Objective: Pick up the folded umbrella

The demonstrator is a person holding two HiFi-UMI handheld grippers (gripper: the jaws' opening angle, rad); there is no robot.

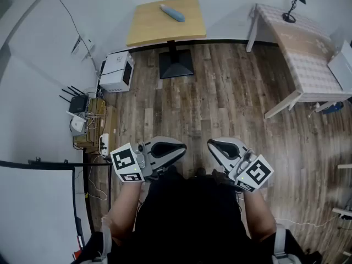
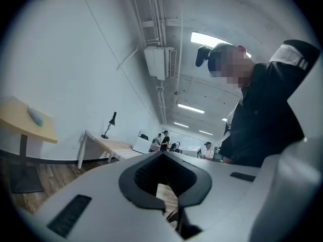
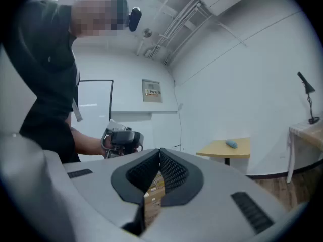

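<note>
The folded umbrella [image 1: 172, 12] is a short light-blue roll lying on a small yellow table [image 1: 148, 29] against the far wall. It also shows in the left gripper view as a pale roll [image 2: 35, 117] and, small and far off, in the right gripper view [image 3: 231, 144]. Both grippers are held level close in front of the person's body, far from the table. My left gripper [image 1: 184, 147] has its jaws together with nothing between them. My right gripper [image 1: 209, 143] is likewise shut and empty. Their tips point toward each other.
A white microwave [image 1: 116, 71] sits on the floor left of the table, with a router and cables [image 1: 82, 111] along the wall. At right stands a long white table [image 1: 305, 54] with a black desk lamp [image 1: 291, 7]. Wooden floor [image 1: 220, 92] lies between me and the yellow table.
</note>
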